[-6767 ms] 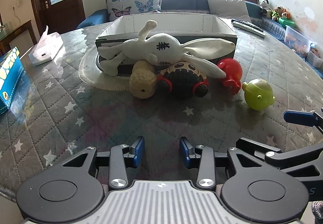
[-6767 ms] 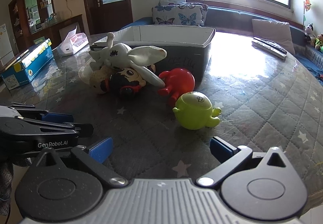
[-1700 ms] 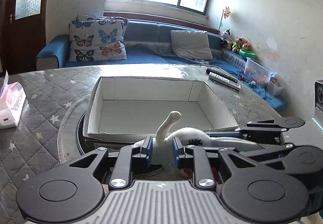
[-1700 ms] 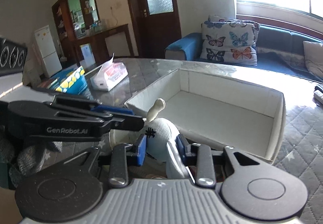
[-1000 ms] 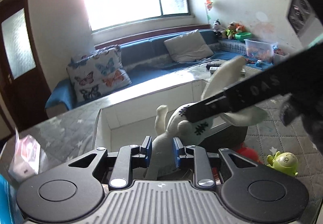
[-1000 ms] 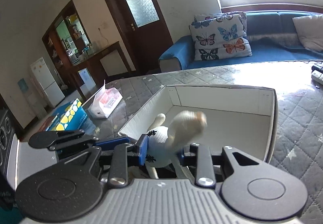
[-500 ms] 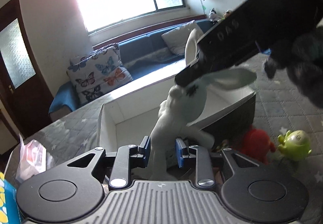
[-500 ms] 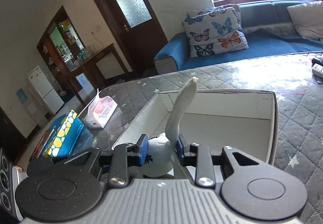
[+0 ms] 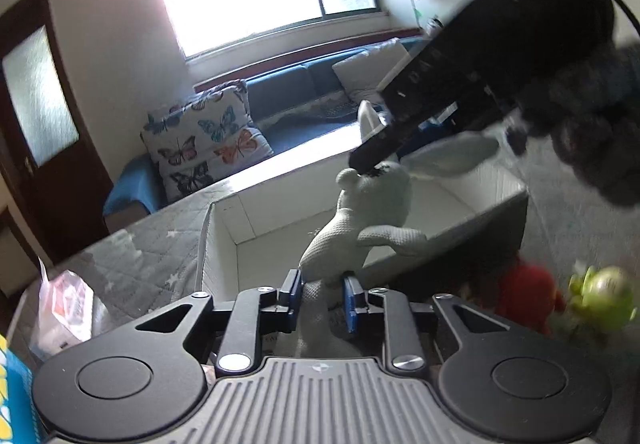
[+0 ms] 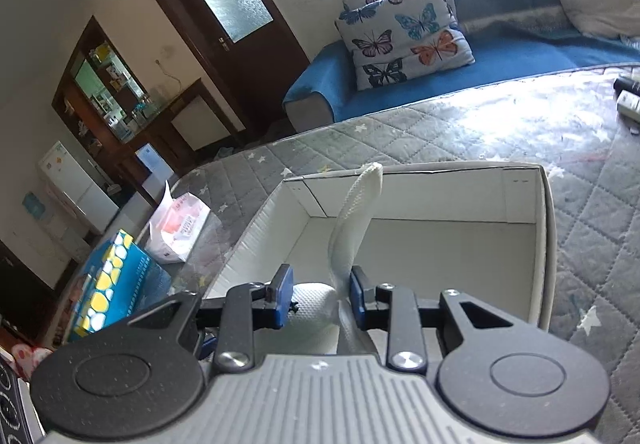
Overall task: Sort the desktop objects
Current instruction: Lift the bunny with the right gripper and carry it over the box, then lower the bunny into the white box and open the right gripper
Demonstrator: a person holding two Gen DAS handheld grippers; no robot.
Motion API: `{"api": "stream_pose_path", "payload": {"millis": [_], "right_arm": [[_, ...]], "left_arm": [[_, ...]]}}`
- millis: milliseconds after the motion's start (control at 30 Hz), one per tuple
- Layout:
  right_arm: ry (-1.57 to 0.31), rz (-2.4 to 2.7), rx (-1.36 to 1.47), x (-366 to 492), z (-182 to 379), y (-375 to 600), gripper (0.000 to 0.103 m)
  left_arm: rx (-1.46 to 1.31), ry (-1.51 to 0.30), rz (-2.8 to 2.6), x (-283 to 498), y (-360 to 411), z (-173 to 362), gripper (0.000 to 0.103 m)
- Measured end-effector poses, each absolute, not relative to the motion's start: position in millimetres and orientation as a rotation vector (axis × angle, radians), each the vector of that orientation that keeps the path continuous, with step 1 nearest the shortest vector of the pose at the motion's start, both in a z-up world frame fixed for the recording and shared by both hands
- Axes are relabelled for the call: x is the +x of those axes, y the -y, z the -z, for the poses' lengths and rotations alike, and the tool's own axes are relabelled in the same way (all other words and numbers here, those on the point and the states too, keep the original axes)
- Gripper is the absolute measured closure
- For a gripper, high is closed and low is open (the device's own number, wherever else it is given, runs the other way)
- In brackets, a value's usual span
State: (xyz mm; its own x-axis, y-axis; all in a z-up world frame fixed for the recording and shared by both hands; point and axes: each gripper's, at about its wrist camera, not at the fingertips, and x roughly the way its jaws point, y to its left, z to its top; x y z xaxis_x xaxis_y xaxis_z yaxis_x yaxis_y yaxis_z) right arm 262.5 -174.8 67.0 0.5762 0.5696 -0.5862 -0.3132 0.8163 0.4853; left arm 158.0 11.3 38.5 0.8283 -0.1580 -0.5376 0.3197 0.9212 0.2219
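Both tongs clamped on white rabbit plush (image 9: 372,204): left tongs (image 9: 322,300) low, right tongs (image 10: 320,300) at head.

Right gripper (image 10: 319,301) on the bunny, box ahead.
My blue fingers (image 10: 282,296) pinch the white plush rabbit (image 10: 352,228), one long ear standing up against the white box (image 10: 546,244).

Both wrist views look forward along their tool's fingers, close above the white box (image 9: 404,212) (image 10: 528,244), which both share
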Motion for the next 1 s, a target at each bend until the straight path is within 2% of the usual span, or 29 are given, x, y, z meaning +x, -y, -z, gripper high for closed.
{"api": "stream_pose_path", "payload": {"millis": [333, 567, 600, 733, 800, 933, 1000], "right_arm": [[-0.829, -0.461, 0.467, 311.2, -64.0, 180.5, 0.075], [-0.961, -0.395, 0.59, 357.5, -24.3, 183.5, 0.074], [-0.975, -0.386, 0.602, 361.9, -18.6, 182.8, 0.071], [-1.019, -0.367, 0.624, 374.7, 1.1, 180.7, 0.067], [-1.015, -0.368, 0.63, 375.7, 4.7, 181.5, 0.061], [-0.999, -0.374, 0.618, 372.5, 1.7, 184.2, 0.058], [-0.985, -0.385, 0.607, 368.0, -4.4, 184.7, 0.054]], "left_arm": [[0.161, -0.628, 0.213, 225.0, -26.1, -58.8, 0.083], [0.076, -0.745, 0.174, 277.3, -38.1, -45.9, 0.083], [0.064, -0.753, 0.169, 281.9, -39.5, -44.3, 0.083], [0.033, -0.765, 0.145, 289.2, -44.3, -40.9, 0.083], [0.034, -0.766, 0.131, 289.7, -45.7, -39.9, 0.082], [0.033, -0.751, 0.117, 282.2, -48.2, -42.5, 0.079], [0.03, -0.742, 0.113, 278.5, -49.3, -45.4, 0.076]]}}
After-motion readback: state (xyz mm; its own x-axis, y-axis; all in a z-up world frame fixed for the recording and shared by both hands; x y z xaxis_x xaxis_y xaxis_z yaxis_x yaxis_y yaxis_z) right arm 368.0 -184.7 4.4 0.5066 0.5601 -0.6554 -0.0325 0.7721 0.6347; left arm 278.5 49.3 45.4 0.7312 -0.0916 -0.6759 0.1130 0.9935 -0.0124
